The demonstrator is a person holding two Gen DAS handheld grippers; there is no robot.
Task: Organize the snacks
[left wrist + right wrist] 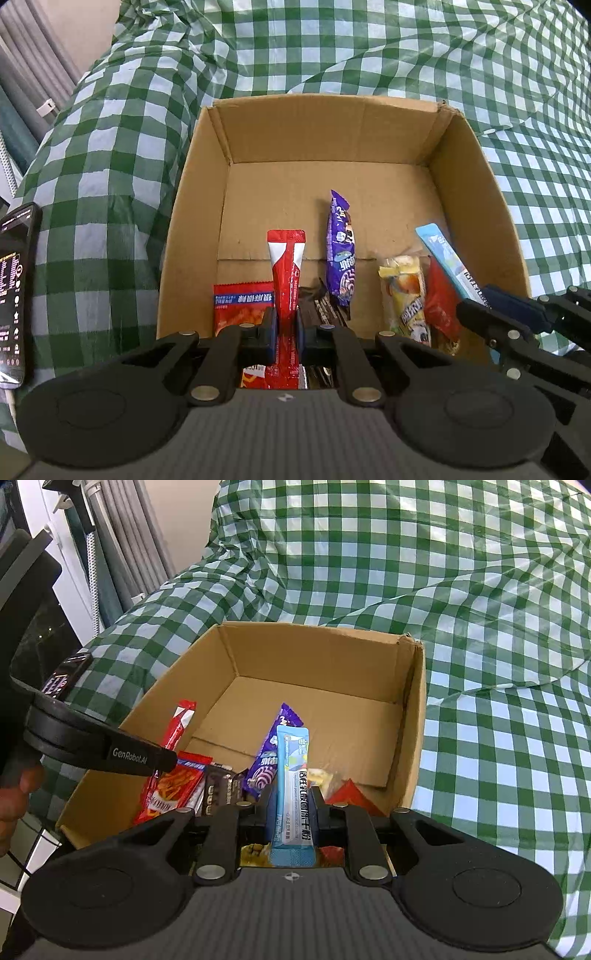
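I have both jaws clamped, left gripper on the red sachet, right gripper on the blue sachet, over the cardboard box; next I lower and let go.

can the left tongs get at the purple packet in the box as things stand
Probably not yet: the left tongs are shut on the red stick packet. The purple packet lies uncovered in the open box.

Both tongs tilt down over the near edge of the box. The left tongs are clamped on a red stick. Just to their right, the right tongs are clamped on a blue stick.
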